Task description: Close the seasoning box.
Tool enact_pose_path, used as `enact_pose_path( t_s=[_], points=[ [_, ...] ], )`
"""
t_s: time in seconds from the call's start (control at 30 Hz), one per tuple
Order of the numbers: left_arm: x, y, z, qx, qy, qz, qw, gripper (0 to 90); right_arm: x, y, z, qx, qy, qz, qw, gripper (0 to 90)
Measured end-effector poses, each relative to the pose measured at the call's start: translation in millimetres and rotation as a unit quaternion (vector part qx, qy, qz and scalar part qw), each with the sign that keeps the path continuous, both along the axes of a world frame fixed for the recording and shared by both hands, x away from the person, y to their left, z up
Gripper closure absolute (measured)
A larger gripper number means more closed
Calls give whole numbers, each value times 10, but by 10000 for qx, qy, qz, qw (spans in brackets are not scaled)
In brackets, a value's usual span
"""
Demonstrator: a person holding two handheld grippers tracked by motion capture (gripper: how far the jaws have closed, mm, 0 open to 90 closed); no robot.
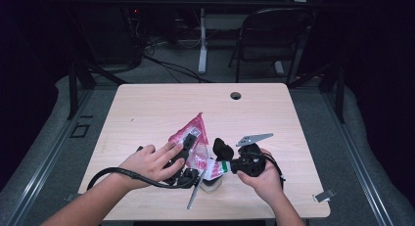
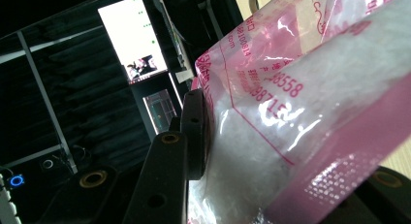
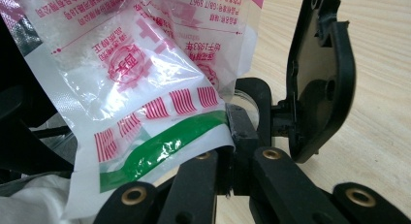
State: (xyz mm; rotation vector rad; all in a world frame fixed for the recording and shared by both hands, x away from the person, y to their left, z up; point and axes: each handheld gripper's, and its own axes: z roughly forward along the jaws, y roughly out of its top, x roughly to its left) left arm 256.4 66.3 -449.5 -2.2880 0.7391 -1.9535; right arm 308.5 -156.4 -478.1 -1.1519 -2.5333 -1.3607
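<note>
Between both tongs, left (image 1: 188, 140) and right (image 1: 222, 160), the pink bag (image 1: 193, 133) is clamped at opposite ends.

Dim lab: bare desk (image 1: 147, 103), cables (image 1: 166, 64) (floor-strewn), lit monitor (image 2: 133, 37), folding chair (image 1: 274, 35).

bag (image 1: 192, 138) on table (image 1: 147, 108), between claws

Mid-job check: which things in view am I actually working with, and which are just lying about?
In the job:
- pink-and-white plastic bag, held between both grippers
- left gripper, clamped on the bag
- right gripper, shut on the bag's green-striped edge

Lying about:
- folding chair beyond the table
- cable hole in the table
- lit screen
</note>
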Motion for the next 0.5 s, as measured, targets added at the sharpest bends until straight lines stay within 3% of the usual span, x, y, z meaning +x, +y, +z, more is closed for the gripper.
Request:
enact_pose_path(
  t_s=[0.5],
  points=[
    [-3, 0, -23, 71, -31, 6, 10000, 758, 4, 13, -20, -37, 17, -20, 10000, 900]
  ],
)
